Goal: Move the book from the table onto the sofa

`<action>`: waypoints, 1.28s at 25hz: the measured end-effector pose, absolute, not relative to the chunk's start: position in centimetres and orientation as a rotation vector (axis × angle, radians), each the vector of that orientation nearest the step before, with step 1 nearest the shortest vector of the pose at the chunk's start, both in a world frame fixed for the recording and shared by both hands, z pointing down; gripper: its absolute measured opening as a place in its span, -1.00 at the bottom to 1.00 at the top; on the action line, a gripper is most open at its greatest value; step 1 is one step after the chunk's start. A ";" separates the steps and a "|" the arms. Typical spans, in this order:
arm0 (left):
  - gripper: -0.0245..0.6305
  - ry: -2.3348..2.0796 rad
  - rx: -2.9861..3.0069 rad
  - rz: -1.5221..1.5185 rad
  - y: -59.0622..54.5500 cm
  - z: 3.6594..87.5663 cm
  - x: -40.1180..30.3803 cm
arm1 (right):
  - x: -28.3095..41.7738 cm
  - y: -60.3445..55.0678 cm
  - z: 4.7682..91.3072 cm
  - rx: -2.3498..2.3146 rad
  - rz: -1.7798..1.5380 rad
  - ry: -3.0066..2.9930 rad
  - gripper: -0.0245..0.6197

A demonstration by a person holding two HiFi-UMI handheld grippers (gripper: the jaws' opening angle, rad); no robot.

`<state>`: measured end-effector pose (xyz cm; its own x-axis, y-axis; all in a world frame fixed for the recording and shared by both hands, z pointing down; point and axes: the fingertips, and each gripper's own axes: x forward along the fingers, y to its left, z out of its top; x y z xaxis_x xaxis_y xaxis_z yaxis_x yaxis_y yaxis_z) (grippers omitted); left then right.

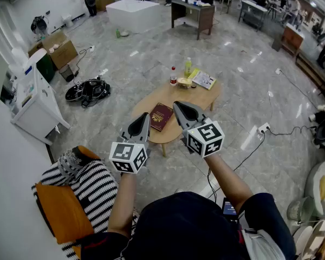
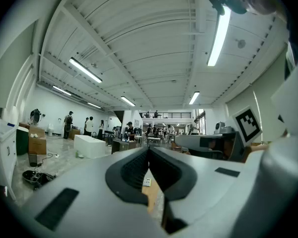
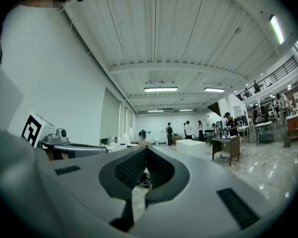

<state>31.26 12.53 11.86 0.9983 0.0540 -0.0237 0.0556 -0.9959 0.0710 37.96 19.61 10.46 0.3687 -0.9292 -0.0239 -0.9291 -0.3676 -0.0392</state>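
There are two: the left hand-held gripper (image 1: 145, 119) and the right hand-held gripper (image 1: 179, 107). Just beyond them, one bench (image 1: 200, 96) carries one book (image 1: 161, 116), one booklet (image 1: 204, 80) and two bottles, a red-capped bottle (image 1: 173, 76) and a yellow-green bottle (image 1: 188, 66). Nearer than the left hand-held gripper is one sofa (image 1: 62, 213) with one striped cushion (image 1: 95, 188).

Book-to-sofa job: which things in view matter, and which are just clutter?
Job:
- book
- table
- sofa
- left gripper, shut, empty
- right gripper, shut, empty

Lying about:
- red-capped bottle
- green bottle
- booklet
- striped throw
- floor cables
- cardboard box
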 end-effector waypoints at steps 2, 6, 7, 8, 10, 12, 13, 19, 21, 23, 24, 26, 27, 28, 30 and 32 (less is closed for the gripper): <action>-0.87 0.085 3.069 -0.030 12.5 11.9 31.5 | 38.1 19.6 10.4 -2.559 -0.003 1.740 -0.89; -0.87 0.089 3.068 -0.029 12.9 12.0 32.0 | 38.4 19.8 10.5 -2.553 -0.002 1.736 -0.89; -0.87 0.089 3.069 -0.030 13.0 12.0 32.1 | 38.5 19.9 10.5 -2.553 -0.002 1.735 -0.89; -0.87 0.089 3.070 -0.031 13.2 12.0 32.2 | 38.6 20.0 10.6 -2.553 -0.001 1.735 -0.89; -0.87 0.087 3.070 -0.033 13.4 12.0 32.3 | 38.7 20.2 10.6 -2.550 -0.006 1.740 -0.89; -0.87 0.084 3.069 -0.033 13.6 12.0 32.4 | 38.7 20.3 10.8 -2.532 -0.020 1.740 -0.88; -0.87 0.084 3.070 -0.033 13.6 12.1 32.4 | 38.7 20.3 11.0 -2.521 -0.028 1.736 -0.89; -0.87 0.085 3.068 -0.031 13.8 12.3 32.7 | 38.9 20.4 11.6 -2.522 -0.050 1.742 -0.88; -0.87 0.080 3.069 -0.037 13.7 12.3 32.9 | 39.0 20.3 11.6 -2.521 -0.044 1.748 -0.89; -0.87 0.076 3.072 -0.044 13.8 12.1 33.1 | 39.3 20.4 11.4 -2.521 -0.033 1.756 -0.89; -0.87 0.073 3.073 -0.046 13.8 12.1 33.1 | 39.3 20.4 11.4 -2.521 -0.029 1.760 -0.89; -0.87 0.067 3.073 -0.046 13.7 12.0 33.3 | 39.5 20.3 11.4 -2.519 -0.030 1.764 -0.89; -0.87 0.064 3.071 -0.044 13.6 12.0 33.3 | 39.5 20.2 11.4 -2.516 -0.033 1.765 -0.89; -0.87 0.062 3.069 -0.041 13.4 12.0 33.5 | 39.6 20.1 11.4 -2.513 -0.036 1.766 -0.89; -0.87 0.060 3.065 -0.037 13.3 12.1 33.7 | 39.8 20.0 11.5 -2.510 -0.038 1.769 -0.88; -0.87 0.057 3.067 -0.030 13.5 12.3 34.0 | 40.0 20.1 11.7 -2.508 -0.040 1.771 -0.88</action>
<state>34.05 13.46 12.26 0.9991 0.0366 -0.0211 0.0381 -0.9966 0.0730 40.05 20.10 11.68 0.3354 -0.9419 -0.0197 -0.9400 -0.3332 -0.0732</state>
